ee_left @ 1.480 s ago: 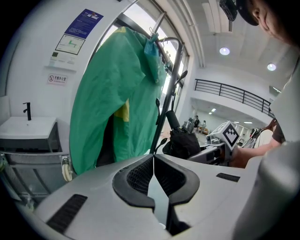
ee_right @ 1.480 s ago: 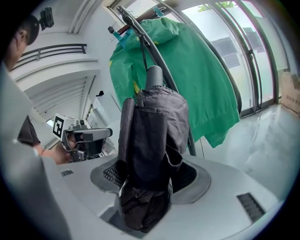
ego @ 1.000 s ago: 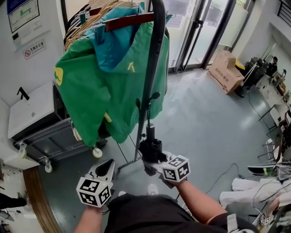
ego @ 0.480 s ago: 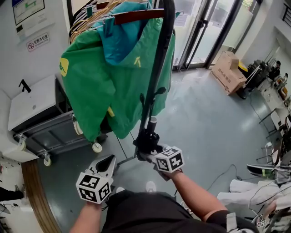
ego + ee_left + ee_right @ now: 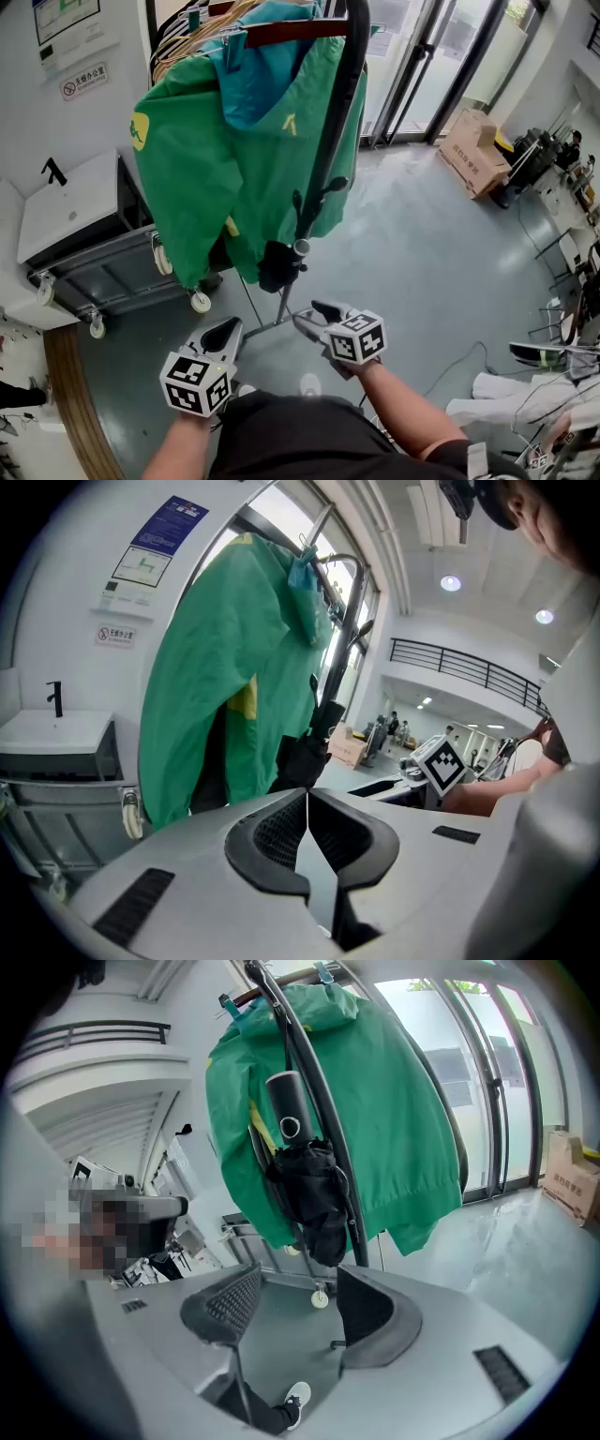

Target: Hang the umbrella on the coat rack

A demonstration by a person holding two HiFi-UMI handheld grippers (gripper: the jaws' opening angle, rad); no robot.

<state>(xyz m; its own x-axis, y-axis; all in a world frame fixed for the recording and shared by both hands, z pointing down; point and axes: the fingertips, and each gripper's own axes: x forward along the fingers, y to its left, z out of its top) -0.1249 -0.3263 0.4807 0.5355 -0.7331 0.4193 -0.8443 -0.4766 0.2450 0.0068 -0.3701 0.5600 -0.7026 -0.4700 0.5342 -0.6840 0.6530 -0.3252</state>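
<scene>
— Now, where is the umbrella (image 5: 278, 265) to be found?
— It is seen folded and black, hung against the dark pole of the coat rack (image 5: 330, 112), handle end uppermost, just beside the lower hem of the green jacket (image 5: 216, 150). (What exactly it is caught on cannot be made out.)
— Is it held by either gripper?
— By neither. The right gripper (image 5: 317, 313) is held below it, near but not touching. Its jaws are spread wide, and in the right gripper view only grey floor and a white shoe (image 5: 296, 1396) are framed between them, with the umbrella seen above the jaw tips.
— And the left gripper (image 5: 228, 330)?
— It is held lower and further left, apart from the rack. Its jaws are pressed together, pad against pad, with nothing clamped. That is shown plainly in the left gripper view, where the umbrella is seen beyond the tips, in front of the jacket.
— What else is shown?
— The jacket is hung on a wooden hanger (image 5: 272, 36) at the top of the rack. A grey wheeled cart (image 5: 103, 277) is seen left of the rack by the wall, and a cardboard box (image 5: 473, 145) is set near the glass doors (image 5: 422, 56).
</scene>
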